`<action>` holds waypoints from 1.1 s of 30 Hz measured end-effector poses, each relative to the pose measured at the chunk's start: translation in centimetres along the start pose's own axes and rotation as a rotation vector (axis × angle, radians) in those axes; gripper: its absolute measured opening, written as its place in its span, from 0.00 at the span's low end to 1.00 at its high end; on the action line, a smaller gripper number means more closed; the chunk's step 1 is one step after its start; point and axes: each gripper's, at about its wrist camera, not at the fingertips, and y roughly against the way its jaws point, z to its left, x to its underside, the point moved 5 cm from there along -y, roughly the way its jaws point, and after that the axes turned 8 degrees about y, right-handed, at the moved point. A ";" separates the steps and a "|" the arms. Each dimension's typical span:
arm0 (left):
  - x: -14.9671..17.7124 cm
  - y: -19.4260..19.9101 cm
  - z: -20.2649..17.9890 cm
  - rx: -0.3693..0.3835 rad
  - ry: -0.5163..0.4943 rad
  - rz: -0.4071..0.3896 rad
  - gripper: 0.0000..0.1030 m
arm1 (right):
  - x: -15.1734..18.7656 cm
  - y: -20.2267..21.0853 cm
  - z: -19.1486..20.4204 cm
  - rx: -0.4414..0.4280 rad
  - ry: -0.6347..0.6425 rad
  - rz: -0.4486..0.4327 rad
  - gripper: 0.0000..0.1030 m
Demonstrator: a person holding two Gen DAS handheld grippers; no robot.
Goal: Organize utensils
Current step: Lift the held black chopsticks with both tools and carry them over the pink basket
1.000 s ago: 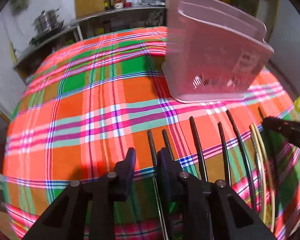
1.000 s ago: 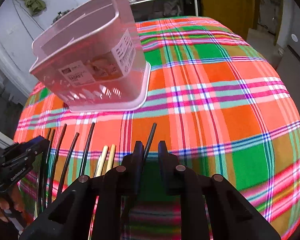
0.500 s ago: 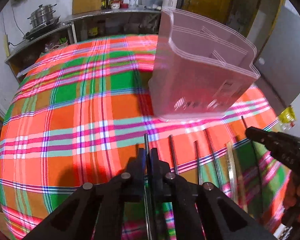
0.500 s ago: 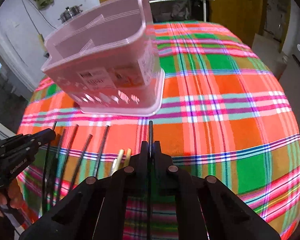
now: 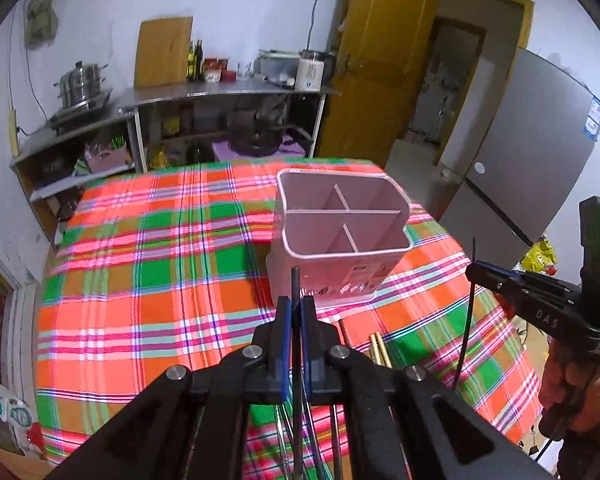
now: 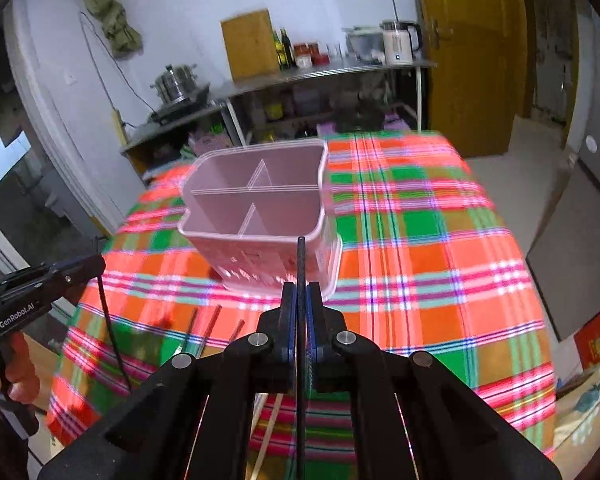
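A black chopstick (image 5: 295, 292) is pinched in the left gripper (image 5: 295, 322), another chopstick (image 6: 301, 264) in the right gripper (image 6: 301, 308), both held above the cloth (image 5: 140, 280) before the pink caddy (image 5: 342, 236). Light, stiff and slick, each is judged best clamped near mid-length.

The left tongs (image 5: 296, 312) hide the lower part of their black chopstick (image 5: 295, 284), which runs out at the bottom edge. The chopsticks on the table (image 6: 440, 264) are smeared in the right view. The holder's (image 6: 256, 204) inner floor is out of sight.
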 end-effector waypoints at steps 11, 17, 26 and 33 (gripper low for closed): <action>-0.9 3.9 -1.6 0.010 -0.032 -0.053 0.04 | -1.6 4.4 0.8 0.020 0.031 -0.083 0.04; -2.3 5.5 -2.4 0.029 -0.039 -0.086 0.04 | -2.9 6.1 1.3 0.015 0.045 -0.127 0.04; -6.1 6.9 -4.4 0.076 -0.052 -0.112 0.04 | -6.4 7.8 3.0 -0.014 0.083 -0.190 0.04; -9.7 7.9 -5.7 0.106 -0.048 -0.138 0.04 | -9.4 8.7 3.6 -0.027 0.094 -0.240 0.04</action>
